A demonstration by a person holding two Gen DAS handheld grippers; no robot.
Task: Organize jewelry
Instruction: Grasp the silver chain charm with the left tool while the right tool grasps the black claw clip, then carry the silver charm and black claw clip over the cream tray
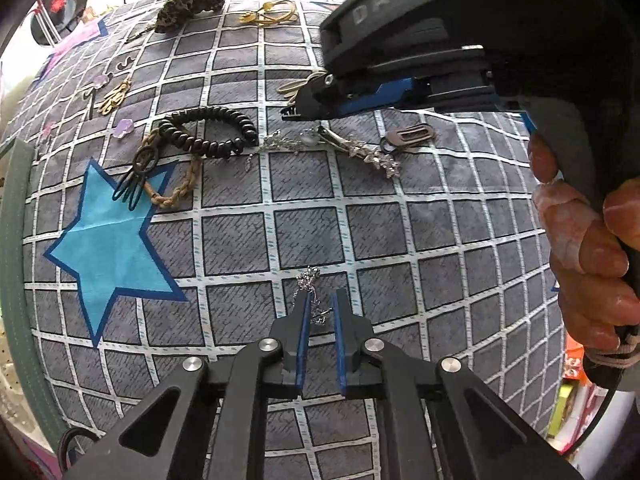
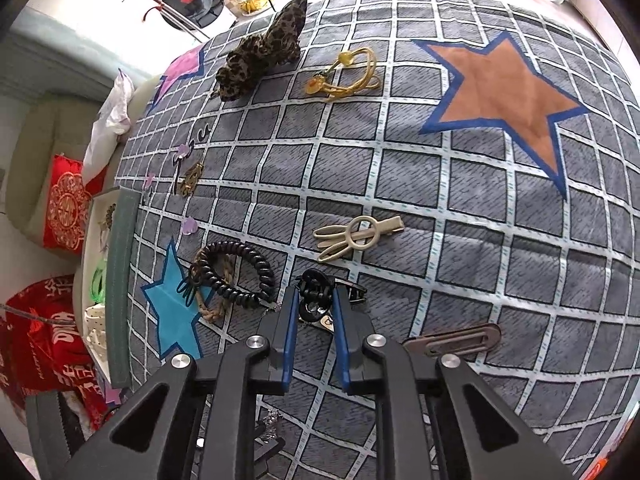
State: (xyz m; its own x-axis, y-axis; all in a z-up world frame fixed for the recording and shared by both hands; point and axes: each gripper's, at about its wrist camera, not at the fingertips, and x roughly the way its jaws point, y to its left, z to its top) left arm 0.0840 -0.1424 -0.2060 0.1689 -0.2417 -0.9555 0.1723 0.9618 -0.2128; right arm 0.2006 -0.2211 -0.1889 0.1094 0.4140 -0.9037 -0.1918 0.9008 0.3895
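My left gripper (image 1: 321, 300) is part closed around a thin silver chain (image 1: 310, 280) that lies on the grey checked cloth (image 1: 304, 232). My right gripper (image 2: 315, 300) is shut on a small black hair claw (image 2: 316, 286) and holds it above the cloth; it shows in the left wrist view (image 1: 304, 110) too. A black spiral hair tie (image 1: 208, 132) with a braided tan band (image 1: 180, 192) lies left of centre. A silver sparkly clip (image 1: 360, 150) and a brown oval clip (image 1: 412, 136) lie under the right gripper. A beige hair clip (image 2: 356, 234) lies beyond the right gripper.
A leopard scrunchie (image 2: 264, 54) and yellow cord bands (image 2: 348, 74) lie at the far edge. A gold leaf piece (image 2: 192, 178) and lilac petals (image 2: 190, 226) lie left. Blue star (image 1: 112, 244) and orange star (image 2: 508, 92) patches mark the cloth. A grey-green tray rim (image 2: 120, 292) borders the left.
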